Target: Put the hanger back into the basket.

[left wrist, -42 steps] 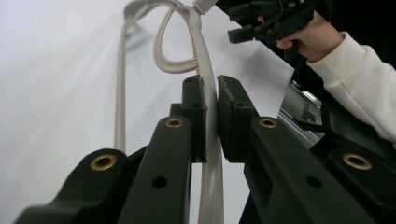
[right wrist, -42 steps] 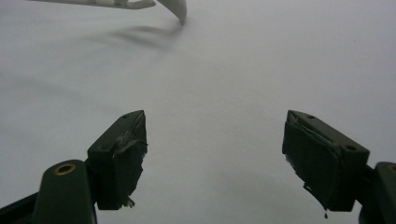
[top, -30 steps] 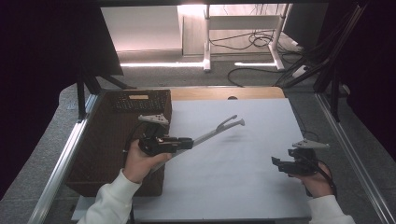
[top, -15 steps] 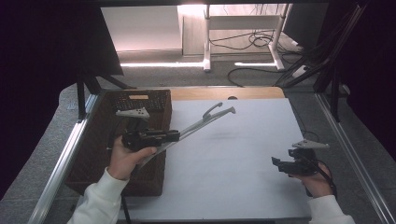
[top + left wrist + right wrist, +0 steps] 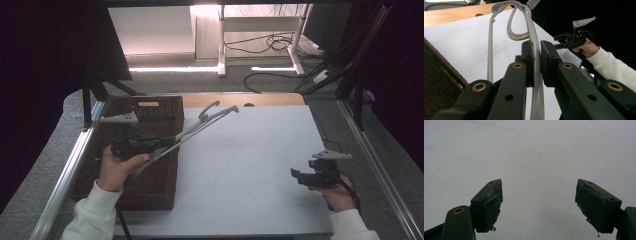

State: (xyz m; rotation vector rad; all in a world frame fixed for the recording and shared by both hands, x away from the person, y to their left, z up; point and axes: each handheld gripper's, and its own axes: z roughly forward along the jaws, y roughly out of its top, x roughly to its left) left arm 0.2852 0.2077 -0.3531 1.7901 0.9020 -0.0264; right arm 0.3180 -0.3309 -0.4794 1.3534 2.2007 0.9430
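High view: left gripper [image 5: 167, 143] clamped on grey tongs [image 5: 205, 122], held above the edge of the wicker basket [image 5: 150, 185]; tongs run up-right from the jaws over the white table [image 5: 250, 165]. Left gripper view: pads pinch one tong arm [image 5: 537, 82]. Right gripper [image 5: 537, 205] open, nothing between its jaws, low over table.

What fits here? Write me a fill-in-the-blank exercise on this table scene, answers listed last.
1. The left gripper has its jaws shut on a grey plastic ____.
2. Under the person's left hand sits a dark woven ____.
3. The right gripper has its jaws ____, with nothing between them.
4. The right gripper hovers over the ____ table cover.

Missing words: hanger; basket; open; white
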